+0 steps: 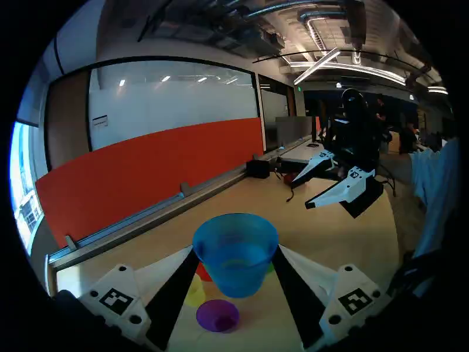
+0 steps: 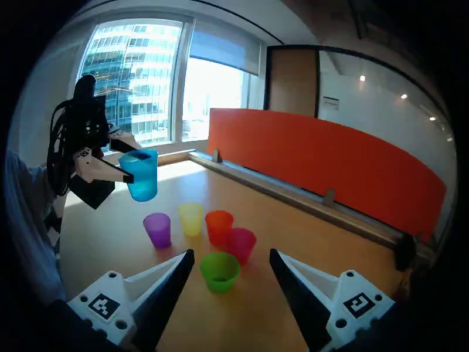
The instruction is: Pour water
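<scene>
Blue translucent plastic cup (image 1: 235,261) (tapered, round-rimmed) sits clamped in the left claw (image 1: 235,251); the right claw (image 2: 230,253) gapes apart.

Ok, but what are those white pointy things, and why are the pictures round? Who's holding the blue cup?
Those white things are grabbing tools with two fingers each. A person holds one in each hand, and a wide-eyed camera rides on each, so its picture comes out round. In the left gripper view, the left gripper squeezes the blue cup, lifted above the wooden table. In the right gripper view, the right gripper is open, holding nothing. Five cups stand on the table: purple, yellow, orange, pink, green. I can't tell if the blue cup holds water.
</scene>
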